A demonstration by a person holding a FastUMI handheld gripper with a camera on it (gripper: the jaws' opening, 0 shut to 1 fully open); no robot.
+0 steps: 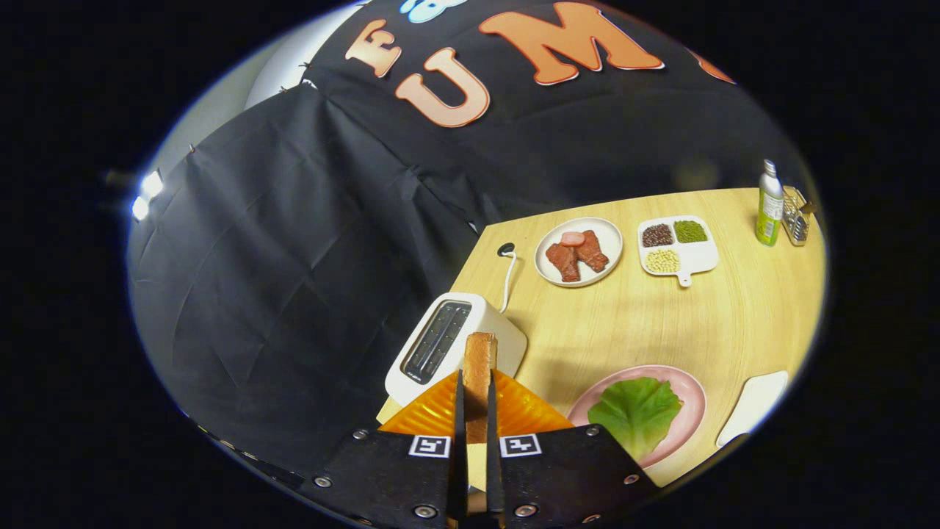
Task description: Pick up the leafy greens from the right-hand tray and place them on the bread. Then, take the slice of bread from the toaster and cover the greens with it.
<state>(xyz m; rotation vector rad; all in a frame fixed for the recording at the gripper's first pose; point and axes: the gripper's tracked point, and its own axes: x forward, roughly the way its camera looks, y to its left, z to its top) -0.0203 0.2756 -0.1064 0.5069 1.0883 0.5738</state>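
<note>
Between the gripper [476, 411] fingers, the toasted bread slice [479, 375] stands edge-on, clamped.

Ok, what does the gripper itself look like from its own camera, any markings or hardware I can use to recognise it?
The gripper has two flat, blade-like fingers running forward side by side. Each springs from a broad black angular plate, fixed with round silver screws. Each plate carries a square black-and-white fiducial tag near the finger's base. No cables visible.

Bread slice [479, 367] upright, pinched in the gripper [474, 411], beside toaster [455, 345], leafy greens [636, 411] on pink plate [690, 393].
</note>
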